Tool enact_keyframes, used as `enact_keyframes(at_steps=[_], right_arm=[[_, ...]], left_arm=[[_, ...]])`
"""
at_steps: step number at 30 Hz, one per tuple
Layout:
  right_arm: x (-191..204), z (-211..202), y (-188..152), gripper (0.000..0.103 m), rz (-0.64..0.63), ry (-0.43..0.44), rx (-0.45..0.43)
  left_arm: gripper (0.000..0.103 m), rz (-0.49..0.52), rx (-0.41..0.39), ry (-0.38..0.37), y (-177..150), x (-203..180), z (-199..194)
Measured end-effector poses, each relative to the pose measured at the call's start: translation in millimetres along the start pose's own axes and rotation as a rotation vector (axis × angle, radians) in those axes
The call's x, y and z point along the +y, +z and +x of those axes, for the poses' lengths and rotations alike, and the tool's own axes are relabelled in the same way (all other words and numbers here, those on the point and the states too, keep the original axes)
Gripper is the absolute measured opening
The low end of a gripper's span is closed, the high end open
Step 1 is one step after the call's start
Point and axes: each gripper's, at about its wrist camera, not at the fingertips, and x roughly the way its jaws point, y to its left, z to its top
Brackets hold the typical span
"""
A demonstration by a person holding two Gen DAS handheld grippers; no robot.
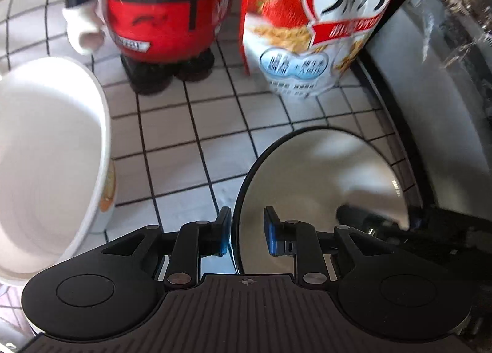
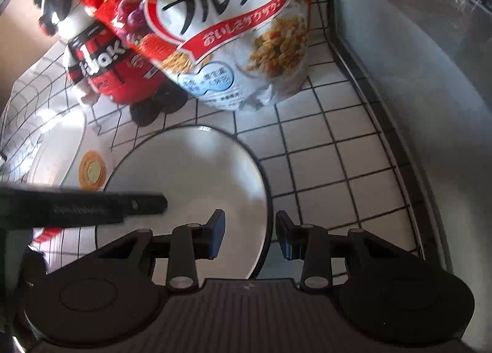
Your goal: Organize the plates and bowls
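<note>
A white dark-rimmed plate lies on the tiled counter. My left gripper is open, its fingers straddling the plate's left rim, one finger outside and one over the plate. A white bowl with an orange mark on its side sits at the left. In the right wrist view my right gripper is open and straddles the same plate's right rim. The left gripper's finger reaches in from the left over the plate. The bowl shows behind it.
A red and black figurine bottle and a Calbee cereal bag stand at the back of the white tiled counter. A grey appliance wall with a dark edge borders the right side; it also shows in the right wrist view.
</note>
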Motion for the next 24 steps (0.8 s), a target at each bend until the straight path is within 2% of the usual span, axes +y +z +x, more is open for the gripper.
enact_keyframes(at_steps=[9,14,20,24], right_arm=[[-3,25,8,0.036,0.029,0.038,0.041],[3,27,9,0.036,0.014,0.04,0.04],[4,24,7,0.037,0.042,0.056,0.064],[9,14,10,0.037,0.042,0.051,0.036]], left_arm=[[0.025,-0.031,-0.012,-0.045,9,6,7],[0.025,-0.003,-0.004,-0.026,7,2,12],[0.029,0.022,-0.004,0.029,2,-9,5],[0.029,0.015,-0.021,0.024,4,-9,-7]])
